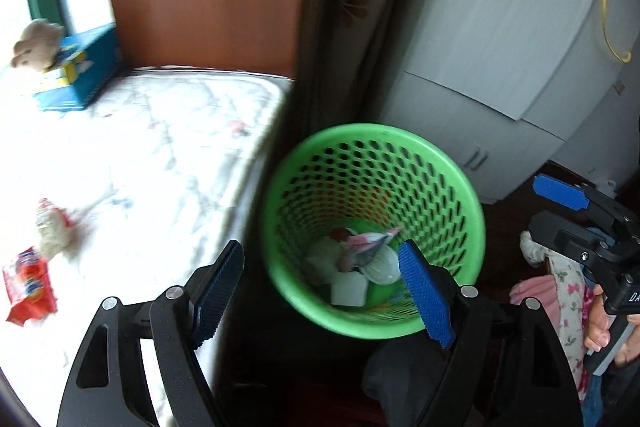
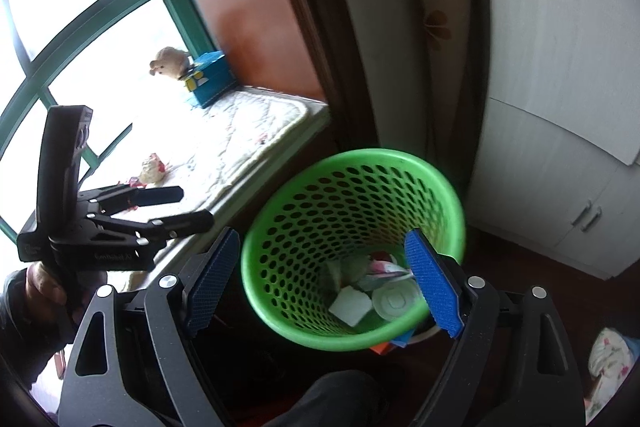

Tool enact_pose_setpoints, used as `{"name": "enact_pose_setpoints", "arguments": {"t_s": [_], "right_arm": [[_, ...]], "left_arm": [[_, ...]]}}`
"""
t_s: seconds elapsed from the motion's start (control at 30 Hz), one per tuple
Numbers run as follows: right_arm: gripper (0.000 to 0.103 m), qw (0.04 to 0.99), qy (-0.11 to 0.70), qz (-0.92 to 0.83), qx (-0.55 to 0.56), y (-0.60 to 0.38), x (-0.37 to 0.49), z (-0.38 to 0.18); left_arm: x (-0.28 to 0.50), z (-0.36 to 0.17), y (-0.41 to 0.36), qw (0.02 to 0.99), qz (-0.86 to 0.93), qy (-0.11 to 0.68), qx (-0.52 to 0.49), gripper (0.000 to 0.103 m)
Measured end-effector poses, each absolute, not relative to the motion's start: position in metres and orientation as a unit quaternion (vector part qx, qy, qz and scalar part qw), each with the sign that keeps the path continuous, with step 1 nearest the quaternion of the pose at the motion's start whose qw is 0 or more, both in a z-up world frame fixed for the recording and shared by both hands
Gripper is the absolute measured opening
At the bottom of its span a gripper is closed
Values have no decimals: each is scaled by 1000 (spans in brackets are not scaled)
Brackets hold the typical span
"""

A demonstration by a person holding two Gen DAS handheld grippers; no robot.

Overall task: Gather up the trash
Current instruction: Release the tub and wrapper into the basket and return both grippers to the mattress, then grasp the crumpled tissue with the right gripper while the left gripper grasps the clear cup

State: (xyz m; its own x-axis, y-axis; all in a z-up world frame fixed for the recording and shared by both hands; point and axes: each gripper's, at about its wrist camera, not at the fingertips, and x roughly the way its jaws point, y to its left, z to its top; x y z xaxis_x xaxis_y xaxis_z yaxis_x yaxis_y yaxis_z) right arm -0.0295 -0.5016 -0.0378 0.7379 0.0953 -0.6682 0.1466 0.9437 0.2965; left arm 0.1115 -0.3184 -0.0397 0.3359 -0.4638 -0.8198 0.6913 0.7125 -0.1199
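Observation:
A green perforated basket stands on the dark floor beside a white mattress. Inside it lie a white square piece, a round lid and a pink wrapper. My left gripper hangs open over the basket's near rim, nothing between its blue pads. My right gripper is open and empty too, spanning the basket from the other side. On the mattress lie a red packet and a crumpled wrapper.
A blue box with a plush toy sits at the mattress's far end by the window. A white cabinet stands behind the basket. Flowered cloth lies on the floor to the right.

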Motion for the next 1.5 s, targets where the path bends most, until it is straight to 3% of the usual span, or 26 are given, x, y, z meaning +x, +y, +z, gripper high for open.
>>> {"name": "enact_pose_setpoints", "arguments": {"t_s": [1.03,1.5], "right_arm": [[89,909,389,118,95,-348,77,-25],[89,897,410,154,62,-286,132,-34]], "left_arm": [[222,-15,-15,901,-65,429,22,78],[271,-63,30,882,-65,466,-12,77]]}}
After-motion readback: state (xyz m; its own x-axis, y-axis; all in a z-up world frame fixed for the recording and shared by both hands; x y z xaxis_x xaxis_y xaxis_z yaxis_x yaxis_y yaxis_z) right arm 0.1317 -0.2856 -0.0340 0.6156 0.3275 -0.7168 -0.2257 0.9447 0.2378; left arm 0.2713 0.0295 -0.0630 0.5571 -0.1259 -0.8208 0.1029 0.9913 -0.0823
